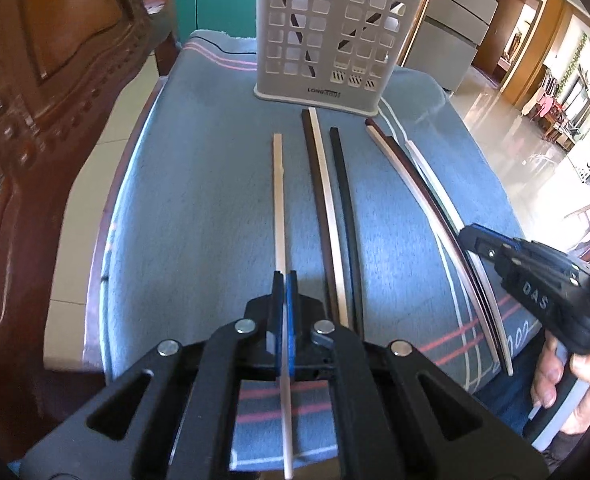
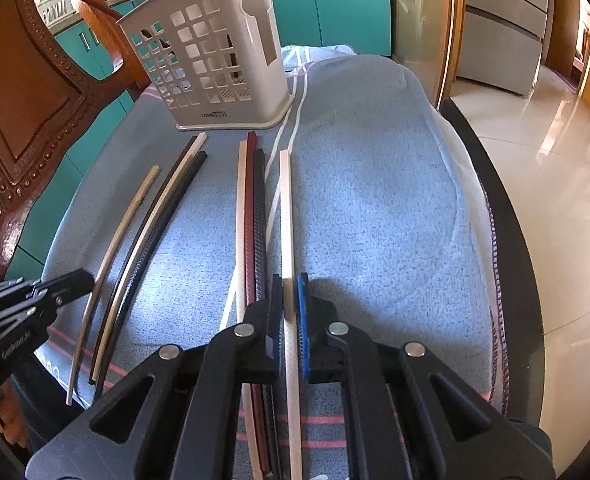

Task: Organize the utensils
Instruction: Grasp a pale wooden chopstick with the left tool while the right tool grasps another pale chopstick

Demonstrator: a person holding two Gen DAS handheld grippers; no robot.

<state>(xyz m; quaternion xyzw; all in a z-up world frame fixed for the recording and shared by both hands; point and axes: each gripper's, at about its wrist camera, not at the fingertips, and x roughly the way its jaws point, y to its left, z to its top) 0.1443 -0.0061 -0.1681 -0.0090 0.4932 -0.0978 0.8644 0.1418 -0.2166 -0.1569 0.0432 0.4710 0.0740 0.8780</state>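
Observation:
Several chopsticks lie lengthwise on a blue towel [image 1: 199, 184]. My left gripper [image 1: 284, 280] is shut on a pale wooden chopstick [image 1: 279, 200] at the left of the row. My right gripper [image 2: 290, 284] is shut on a white chopstick [image 2: 286, 208] at the right of the row; it also shows in the left wrist view [image 1: 471, 240]. A grey perforated utensil holder [image 1: 331, 32] stands upright at the far end, with dark chopsticks inside; it also shows in the right wrist view [image 2: 211, 56]. Dark and pale chopsticks [image 1: 335, 208] lie between the two grippers.
A carved wooden chair back [image 1: 35, 80] stands close on the left. Teal cabinets [image 2: 335, 0] are behind the table. The table's dark edge [image 2: 507, 216] drops to a glossy tiled floor [image 2: 567, 184] on the right. A red, a black and a pale chopstick [image 2: 251, 216] lie beside my right gripper.

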